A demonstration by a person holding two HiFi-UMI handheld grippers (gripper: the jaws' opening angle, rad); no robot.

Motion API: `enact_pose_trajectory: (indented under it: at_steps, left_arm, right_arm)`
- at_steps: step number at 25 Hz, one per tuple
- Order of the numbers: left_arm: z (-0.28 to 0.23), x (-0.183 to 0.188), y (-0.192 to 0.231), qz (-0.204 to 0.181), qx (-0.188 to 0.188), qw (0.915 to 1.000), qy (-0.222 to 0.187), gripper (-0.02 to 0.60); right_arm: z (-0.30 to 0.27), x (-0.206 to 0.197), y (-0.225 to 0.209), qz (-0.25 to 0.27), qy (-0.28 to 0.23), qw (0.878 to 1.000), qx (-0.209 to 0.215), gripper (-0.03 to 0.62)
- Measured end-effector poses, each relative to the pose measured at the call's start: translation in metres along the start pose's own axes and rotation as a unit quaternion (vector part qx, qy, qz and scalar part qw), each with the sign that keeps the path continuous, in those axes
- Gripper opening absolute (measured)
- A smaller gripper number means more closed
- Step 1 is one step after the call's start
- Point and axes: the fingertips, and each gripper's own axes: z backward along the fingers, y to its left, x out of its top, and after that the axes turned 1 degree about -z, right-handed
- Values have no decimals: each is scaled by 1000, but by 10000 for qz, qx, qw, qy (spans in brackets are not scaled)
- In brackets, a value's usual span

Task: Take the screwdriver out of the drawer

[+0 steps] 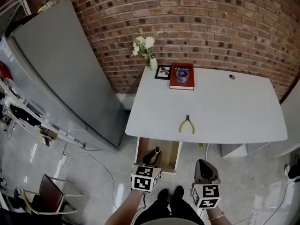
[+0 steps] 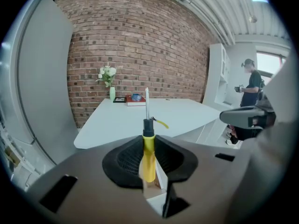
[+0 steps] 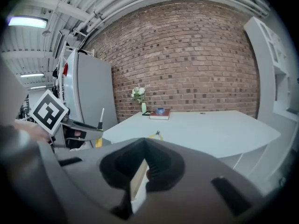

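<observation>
Left gripper (image 2: 148, 164) pinching screwdriver (image 2: 148, 146) above open drawer (image 1: 139, 150), table's (image 1: 225, 111) 6 o'clock. Right gripper (image 3: 140, 171) pressed together, empty. Extraction looks done.

We saw a white table (image 1: 225, 111) set against the brick wall (image 1: 211, 27). A red book (image 1: 174, 82) lay flat near its back edge. Just left of the book stood a small black picture frame (image 1: 163, 72), and left of that a pale green vase (image 1: 153, 63) of white flowers, at the back corner. Well in front of the book, yellow-handled pliers (image 1: 187, 124) lay alone. Well to the book's right sat a small round cap (image 1: 232, 77). Below the front edge, a wooden drawer (image 1: 176, 156) stood open.
</observation>
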Motion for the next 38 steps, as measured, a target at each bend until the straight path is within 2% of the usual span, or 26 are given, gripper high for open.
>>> enact_pose_trajectory:
  at_steps: [11, 17, 28, 38]
  left_arm:
    - [37, 30, -4, 175, 118, 9984, -516, 66]
    - [47, 45, -8, 123, 114, 9972, -722, 66]
    - [54, 49, -21, 35, 115, 9970, -767, 66]
    - [54, 51, -32, 60, 98, 9967, -799, 66]
  right_arm:
    - [10, 17, -6, -90, -188, 9998, 18, 2]
    - [16, 20, -12, -312, -229, 9992, 40, 2]
    - [25, 31, -24, 9, -325, 9994, -84, 2]
    - [29, 34, -22, 197, -334, 9992, 67, 2]
